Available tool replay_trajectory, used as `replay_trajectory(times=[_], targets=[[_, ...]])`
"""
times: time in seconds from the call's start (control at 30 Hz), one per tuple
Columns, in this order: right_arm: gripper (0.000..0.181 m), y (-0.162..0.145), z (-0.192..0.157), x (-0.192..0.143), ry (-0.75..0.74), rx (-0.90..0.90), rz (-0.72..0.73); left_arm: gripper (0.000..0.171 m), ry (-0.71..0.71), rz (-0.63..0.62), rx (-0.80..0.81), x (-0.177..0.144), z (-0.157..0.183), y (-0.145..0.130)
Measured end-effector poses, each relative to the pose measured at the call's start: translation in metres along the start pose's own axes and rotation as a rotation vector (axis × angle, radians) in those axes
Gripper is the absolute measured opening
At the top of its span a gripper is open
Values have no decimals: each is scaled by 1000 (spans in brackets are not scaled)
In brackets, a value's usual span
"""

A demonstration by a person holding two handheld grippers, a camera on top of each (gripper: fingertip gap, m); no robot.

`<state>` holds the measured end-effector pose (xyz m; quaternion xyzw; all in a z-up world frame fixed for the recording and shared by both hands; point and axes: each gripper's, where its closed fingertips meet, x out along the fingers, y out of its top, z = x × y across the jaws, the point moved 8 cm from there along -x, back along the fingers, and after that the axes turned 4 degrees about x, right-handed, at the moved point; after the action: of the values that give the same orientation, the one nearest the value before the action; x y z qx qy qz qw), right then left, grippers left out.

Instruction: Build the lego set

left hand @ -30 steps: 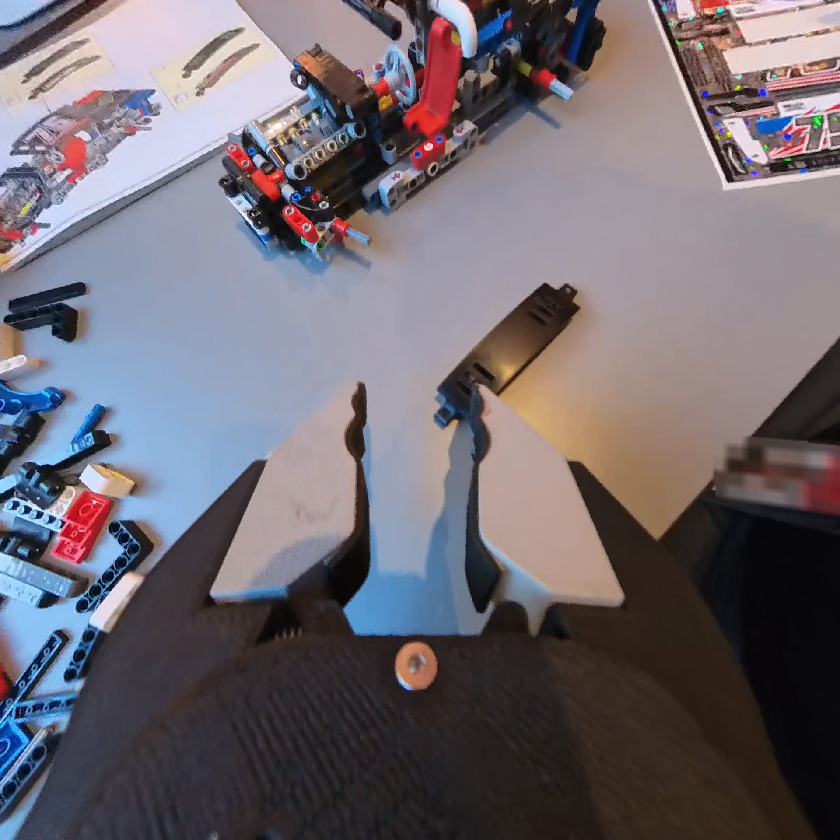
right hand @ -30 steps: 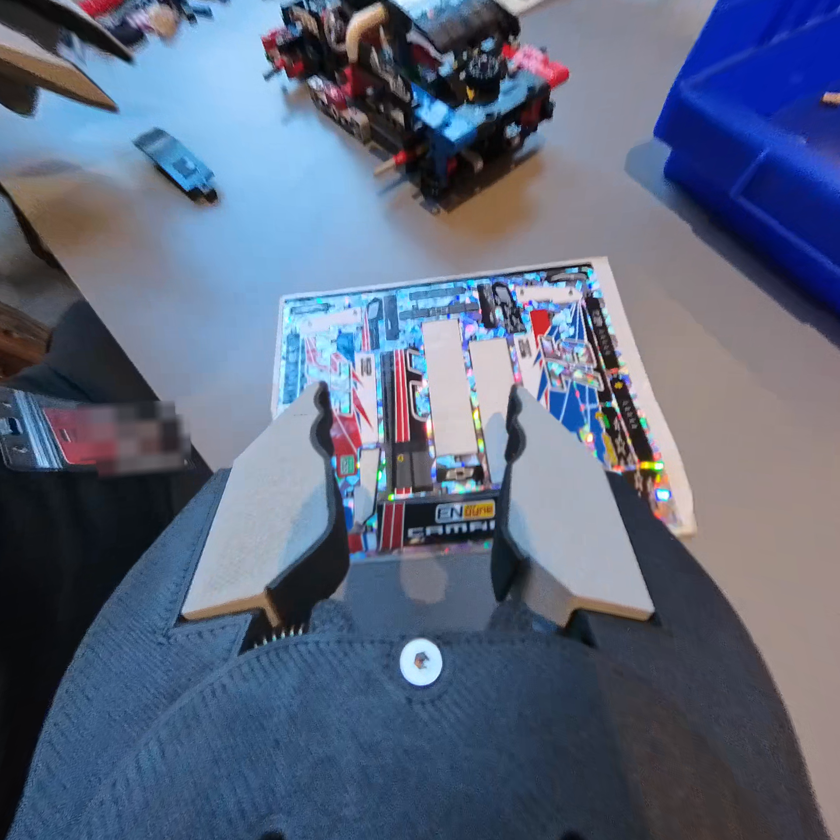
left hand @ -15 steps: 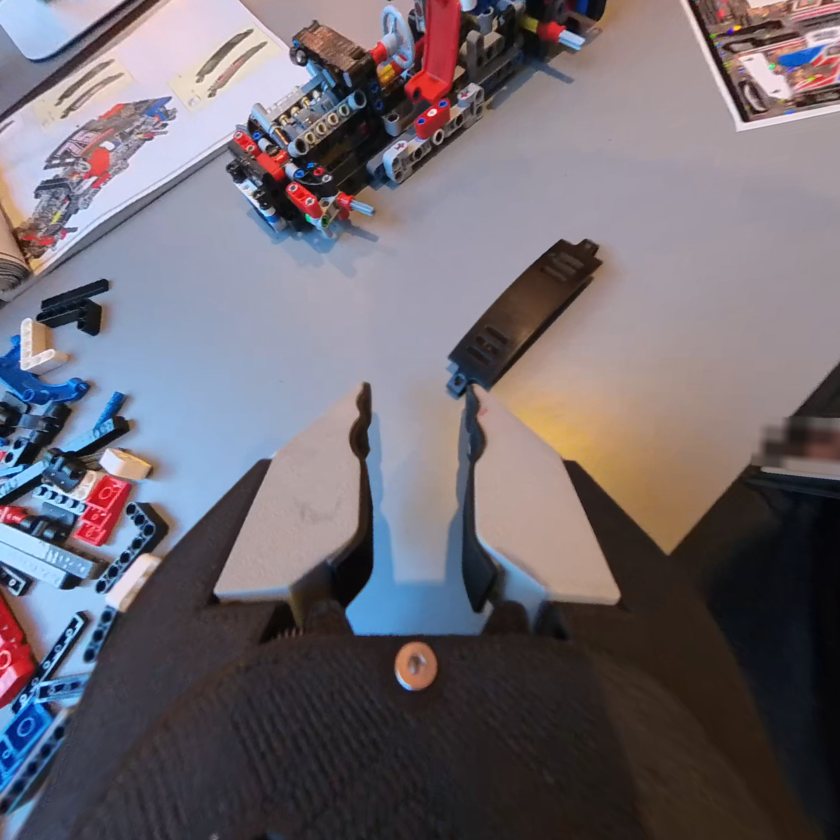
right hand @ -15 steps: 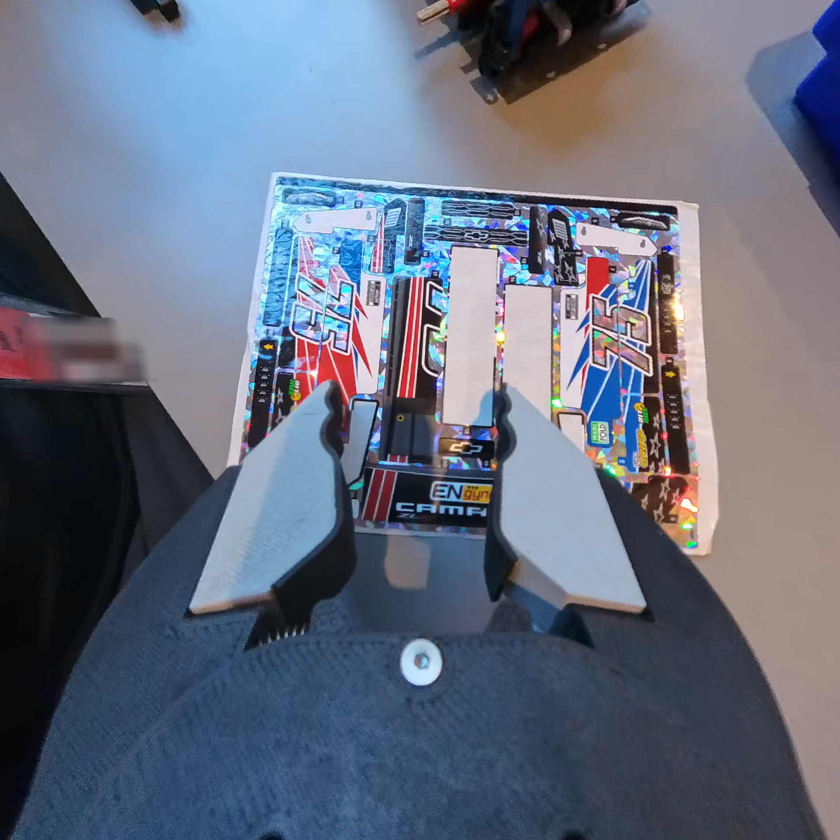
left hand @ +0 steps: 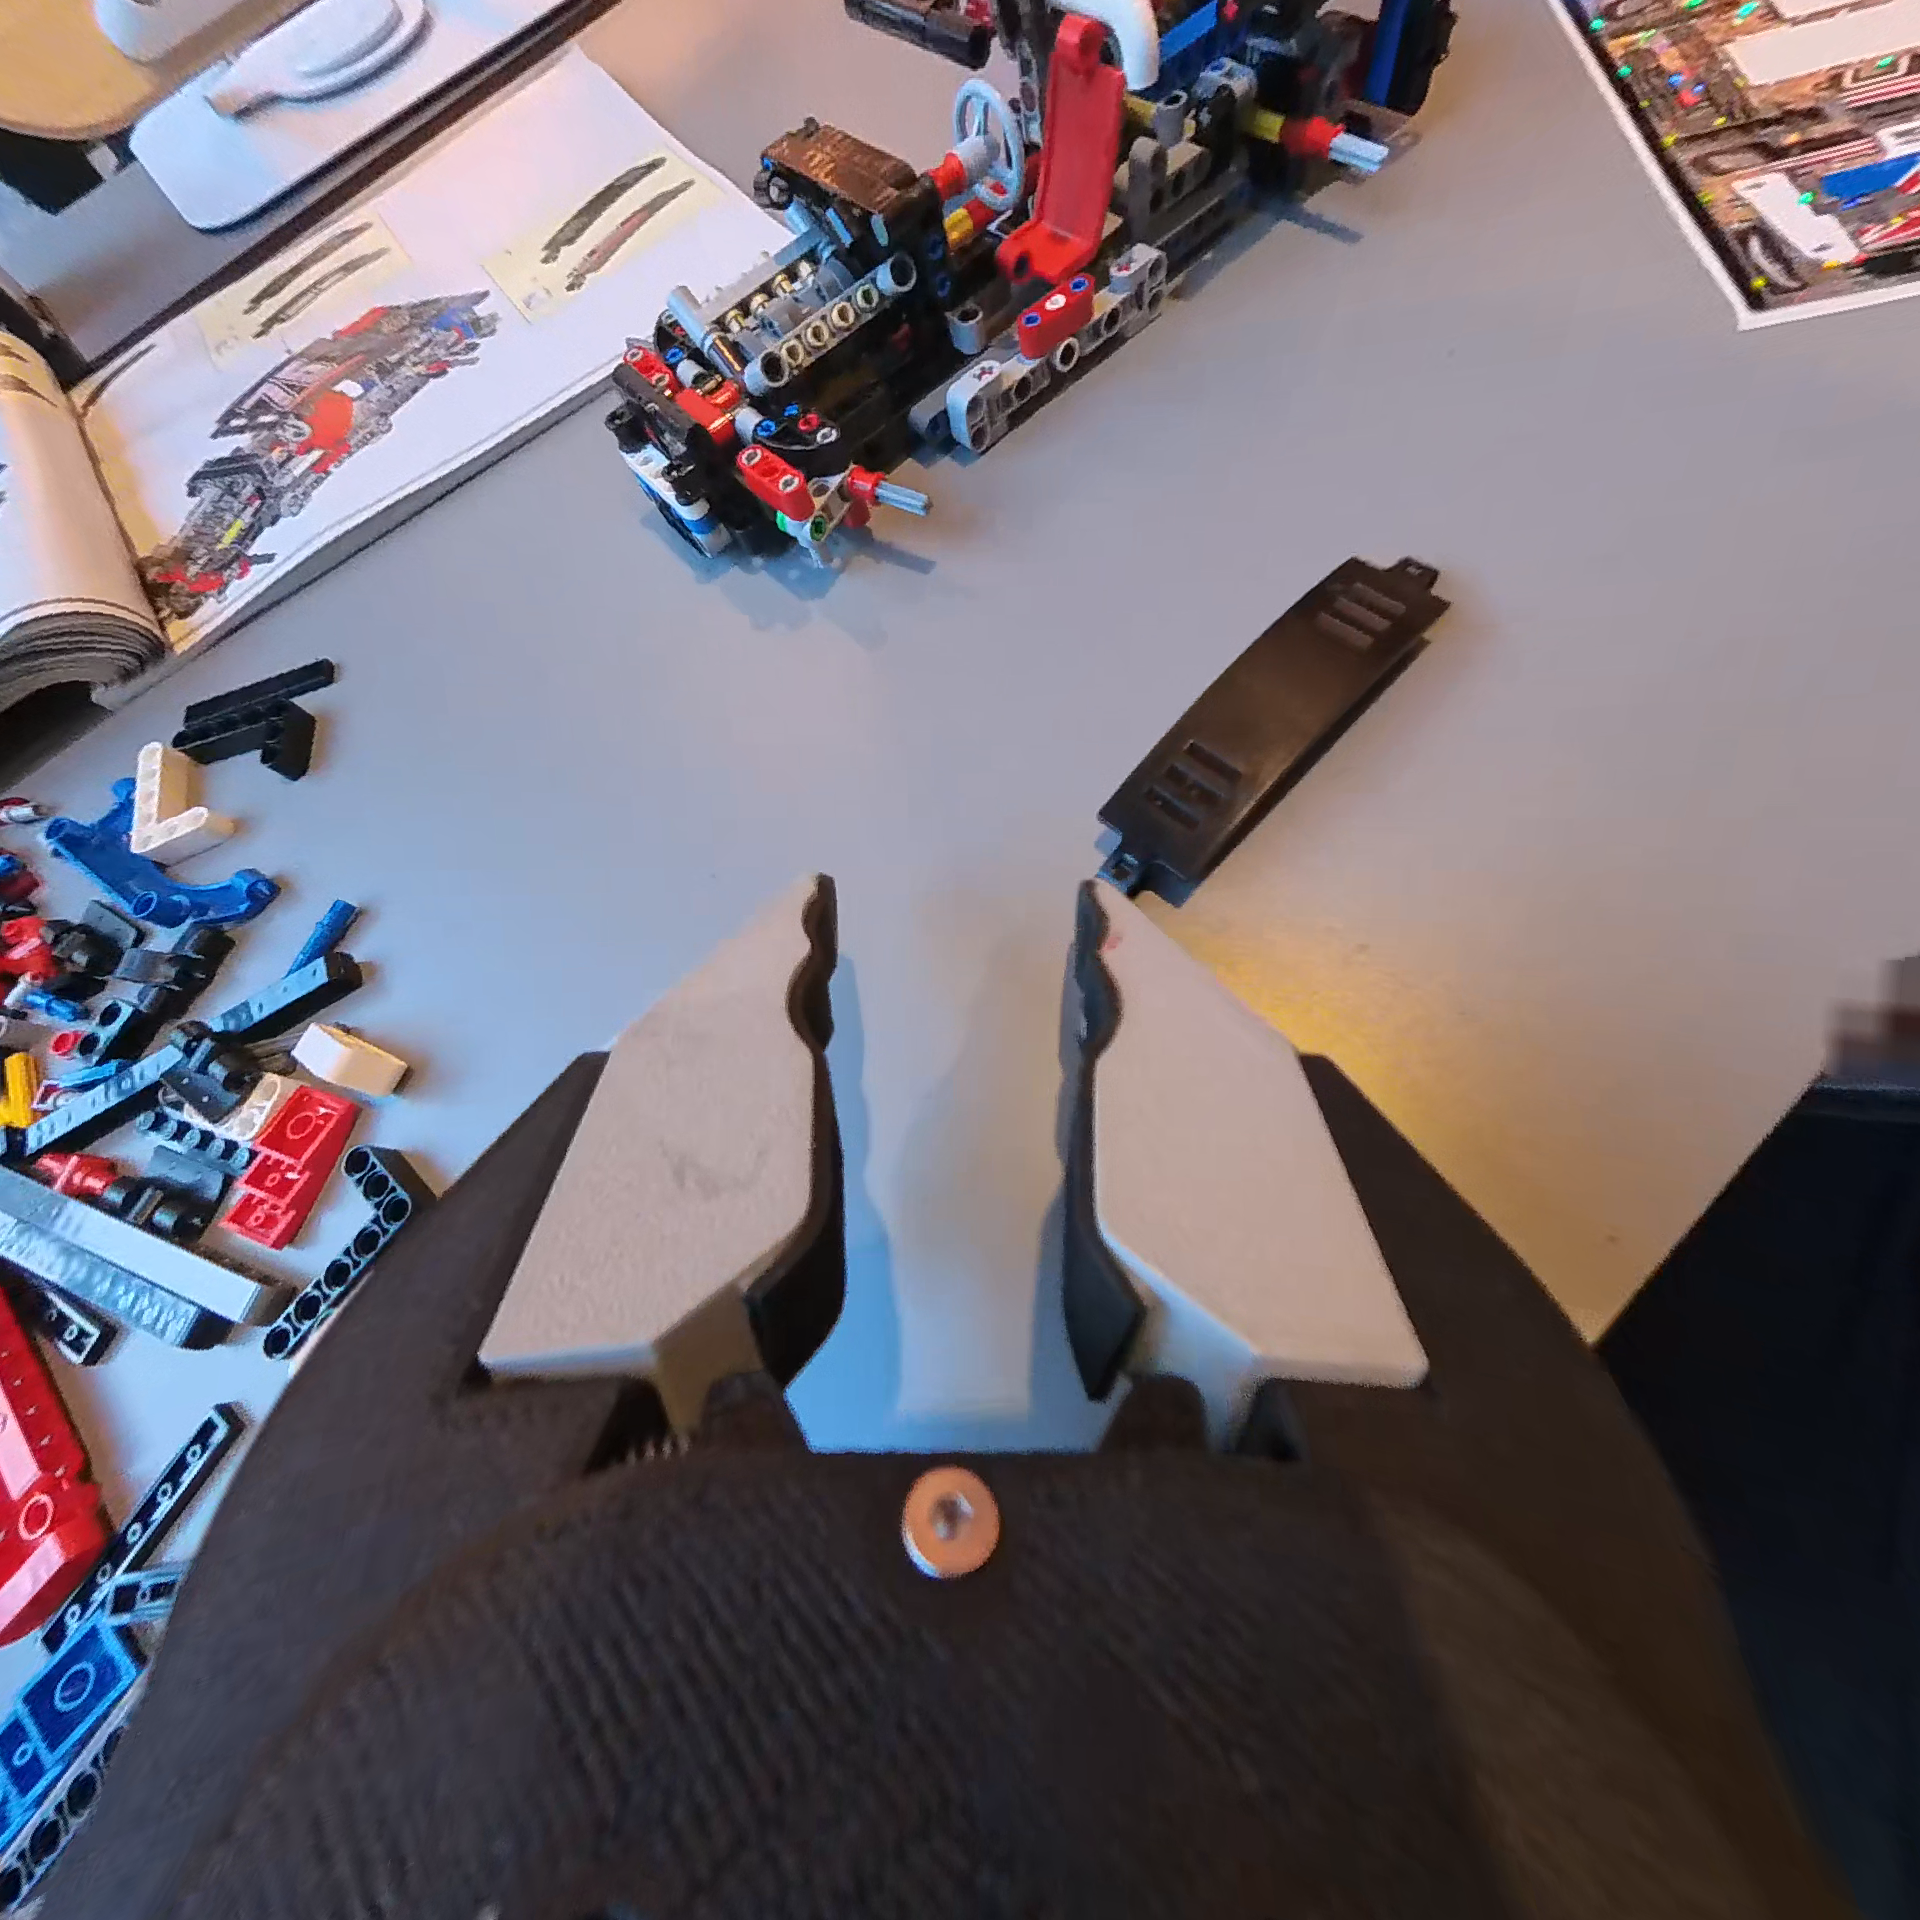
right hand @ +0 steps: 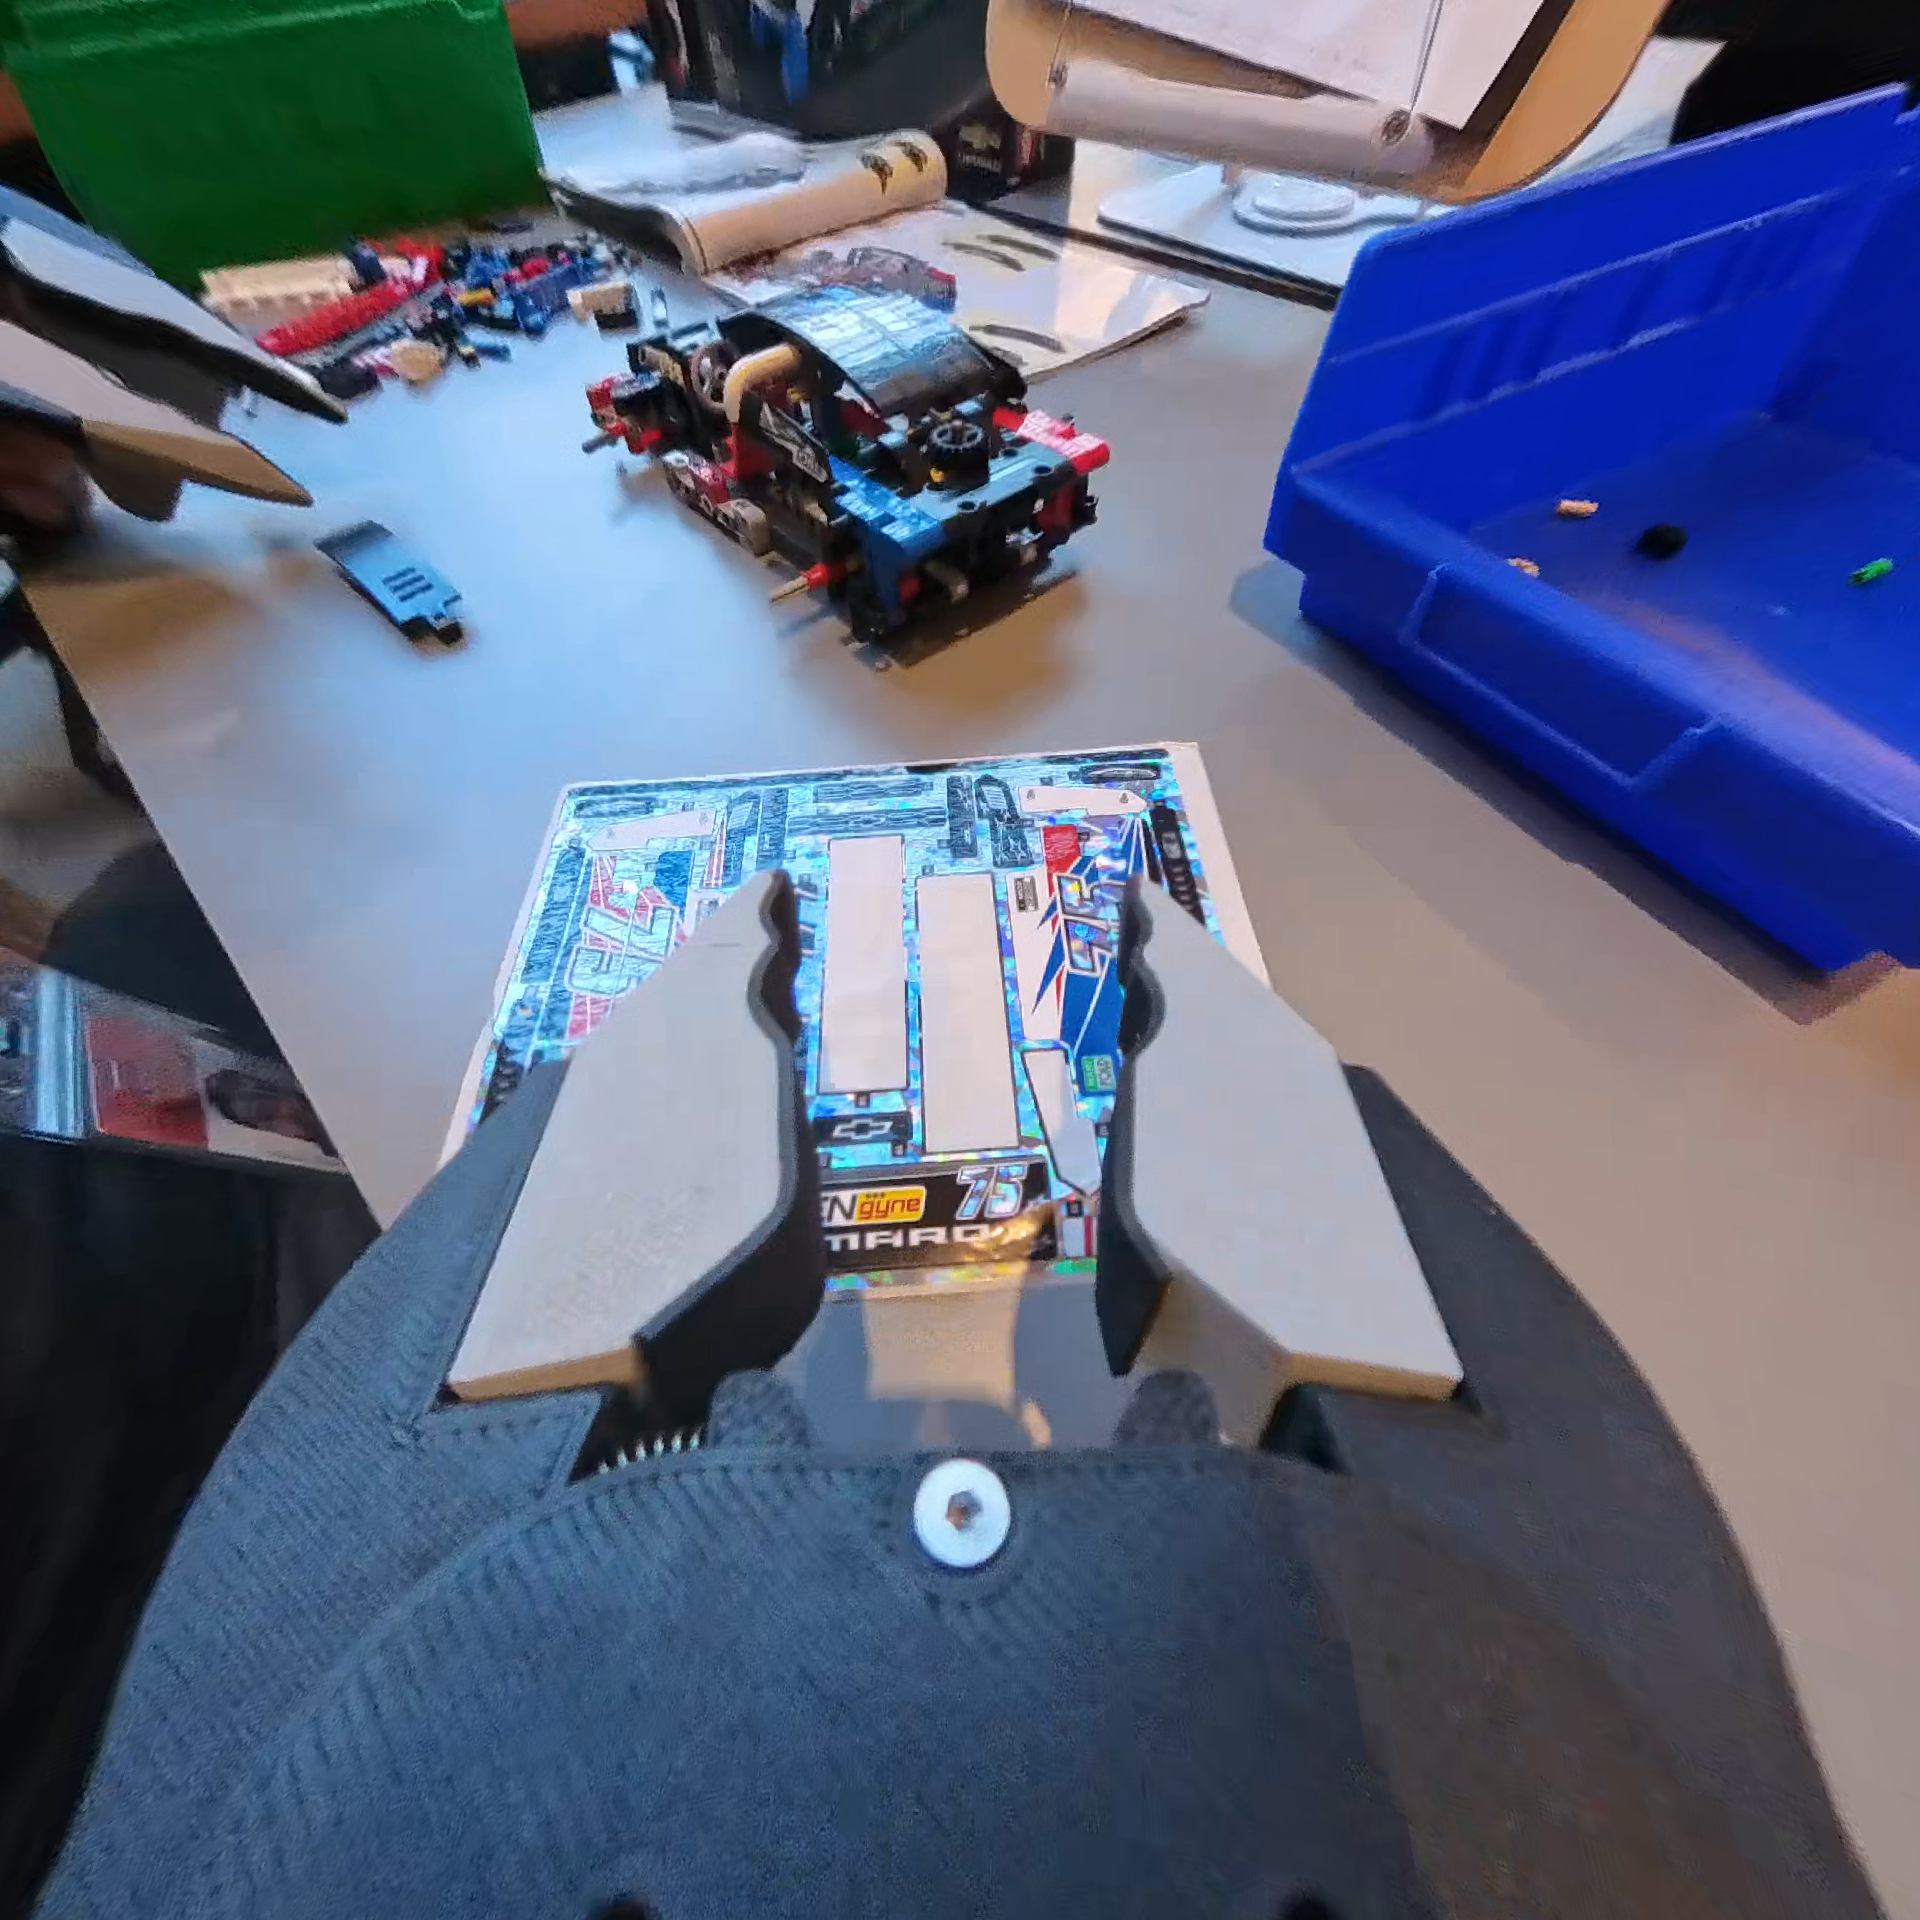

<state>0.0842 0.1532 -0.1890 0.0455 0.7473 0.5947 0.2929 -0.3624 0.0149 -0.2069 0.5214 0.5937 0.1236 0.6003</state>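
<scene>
Build partly done: car chassis (left hand: 935, 343) assembled, black panel (left hand: 1273, 727) and loose parts (left hand: 156, 1091) unfitted on surface (left hand: 623, 748); both claws, left (left hand: 951, 914) and right (right hand: 956, 914), apart, empty.

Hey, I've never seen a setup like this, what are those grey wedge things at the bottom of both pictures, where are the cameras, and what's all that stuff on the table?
The grey wedges are the two fingers of a handheld gripper. A person holds one gripper in each hand, and a camera on each looks forward along its fingers.

One picture comes from the left gripper, the other from the right gripper. Both are open and hold nothing.

On the grey table stands a half-built lego car. Just ahead of the left gripper lies a long black panel, flat and apart from the car. To its left is a pile of loose pieces and an open instruction booklet.

The right gripper hovers over a shiny sticker sheet. Beyond it to the right is a blue bin. The left gripper also shows at that picture's left edge.
</scene>
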Motion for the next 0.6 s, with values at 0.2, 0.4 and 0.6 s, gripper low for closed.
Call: replay_trajectory(times=[0.2,0.4,0.6], targets=[[57,-1,12,-15,-27,-12,-22,40,-176,83,33,-6,30,22],[56,-3,11,-23,10,21,12,37,-494,80,267,22,108,88],[55,-12,-1,-26,44,11,-15,43,-664,-60,457,85,167,132]])
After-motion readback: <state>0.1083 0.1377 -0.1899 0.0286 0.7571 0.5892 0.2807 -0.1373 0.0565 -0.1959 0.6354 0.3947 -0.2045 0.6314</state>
